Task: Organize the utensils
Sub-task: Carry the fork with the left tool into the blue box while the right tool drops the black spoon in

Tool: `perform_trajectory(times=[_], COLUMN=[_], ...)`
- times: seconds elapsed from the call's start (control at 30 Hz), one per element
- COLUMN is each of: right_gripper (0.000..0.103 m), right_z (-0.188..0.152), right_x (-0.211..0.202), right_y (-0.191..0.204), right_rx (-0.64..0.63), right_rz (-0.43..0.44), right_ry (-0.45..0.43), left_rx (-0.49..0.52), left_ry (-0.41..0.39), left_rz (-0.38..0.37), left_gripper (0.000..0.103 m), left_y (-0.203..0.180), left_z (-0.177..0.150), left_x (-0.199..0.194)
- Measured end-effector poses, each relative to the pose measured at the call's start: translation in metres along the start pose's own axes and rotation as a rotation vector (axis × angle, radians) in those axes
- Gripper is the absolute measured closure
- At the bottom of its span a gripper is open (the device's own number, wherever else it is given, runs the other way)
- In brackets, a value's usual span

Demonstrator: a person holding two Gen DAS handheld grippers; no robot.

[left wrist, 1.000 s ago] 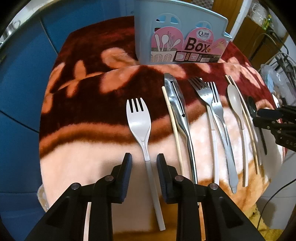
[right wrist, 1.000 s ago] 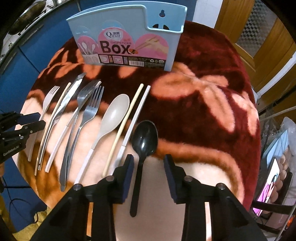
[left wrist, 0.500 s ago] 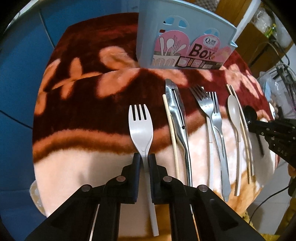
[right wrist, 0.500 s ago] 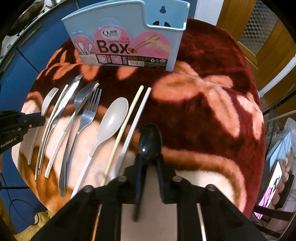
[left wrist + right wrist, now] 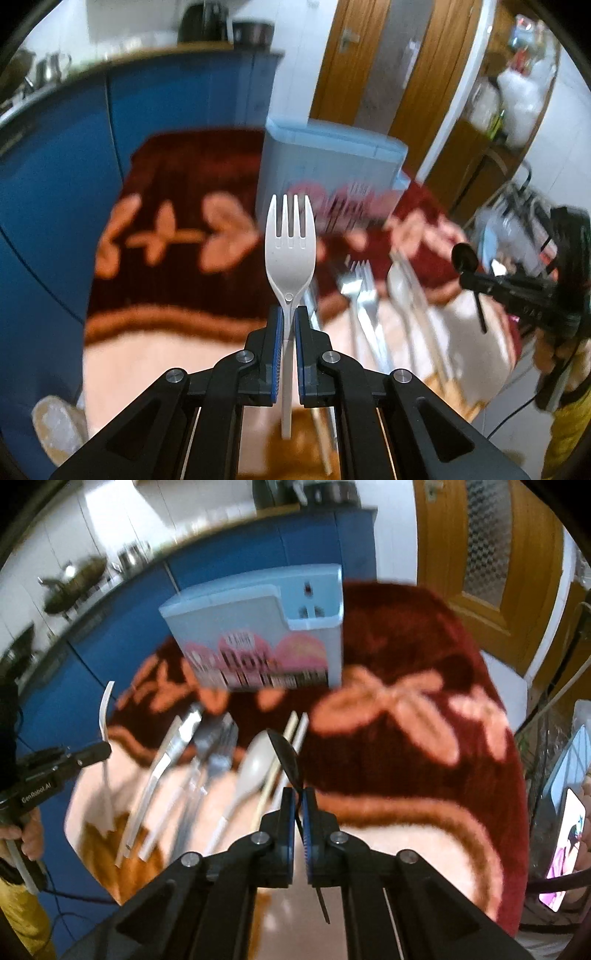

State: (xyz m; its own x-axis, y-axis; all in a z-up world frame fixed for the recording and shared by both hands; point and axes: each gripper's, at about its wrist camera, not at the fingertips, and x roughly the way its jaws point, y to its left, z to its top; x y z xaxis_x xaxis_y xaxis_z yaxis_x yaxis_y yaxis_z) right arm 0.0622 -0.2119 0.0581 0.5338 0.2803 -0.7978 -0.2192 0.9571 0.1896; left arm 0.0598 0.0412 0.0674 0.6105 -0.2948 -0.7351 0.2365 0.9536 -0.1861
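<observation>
My left gripper (image 5: pixel 290 314) is shut on the neck of a white plastic fork (image 5: pixel 290 251), which is lifted off the blanket with its tines up. My right gripper (image 5: pixel 299 794) is shut on the handle of a black spoon (image 5: pixel 284 755), also raised, bowl tilted up and to the left. The light blue utensil box (image 5: pixel 332 162) (image 5: pixel 258 642) stands at the far side of the table. Each gripper shows in the other's view: the right one with the black spoon (image 5: pixel 465 256), the left one with the white fork (image 5: pixel 105 716).
Several utensils still lie in a row on the red-and-pink blanket (image 5: pixel 406 738): a metal knife (image 5: pixel 184 734), metal forks (image 5: pixel 218 746), a beige spoon (image 5: pixel 251 771) and chopsticks (image 5: pixel 295 731). Blue cabinets (image 5: pixel 55 184) stand behind. A person's hand (image 5: pixel 31 834) holds the left gripper.
Both grippers closed on their utensils and then rose, tilting upward. The white fork and the black spoon left the blanket with them.
</observation>
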Motion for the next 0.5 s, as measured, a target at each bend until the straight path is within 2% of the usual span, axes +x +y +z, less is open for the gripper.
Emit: perform_trajectory(times=[0.13, 0.23, 0.33, 0.5], right_gripper=[0.098, 0.098, 0.098, 0.098], right_z=[0.007, 0.015, 0.022, 0.034], right_x=[-0.021, -0.029, -0.034, -0.037], right_y=[0.002, 0.005, 0.005, 0.003], right_rx=[0.002, 0.011, 0.01, 0.018], right_rz=[0.021, 0.039, 0.057, 0.079], right_ry=[-0.169, -0.258, -0.326, -0.376], left_rx=[0.017, 0.0, -0.011, -0.028], left_ry=[-0.138, -0.204, -0.252, -0.301], left_rz=[0.002, -0.021, -0.034, -0.043], left_gripper=[0.097, 0.097, 0.097, 0.097], left_y=[-0.011, -0.009, -0.008, -0.011], left_z=[0.017, 0.03, 0.048, 0.08], left_x=[-0.013, -0.022, -0.028, -0.03])
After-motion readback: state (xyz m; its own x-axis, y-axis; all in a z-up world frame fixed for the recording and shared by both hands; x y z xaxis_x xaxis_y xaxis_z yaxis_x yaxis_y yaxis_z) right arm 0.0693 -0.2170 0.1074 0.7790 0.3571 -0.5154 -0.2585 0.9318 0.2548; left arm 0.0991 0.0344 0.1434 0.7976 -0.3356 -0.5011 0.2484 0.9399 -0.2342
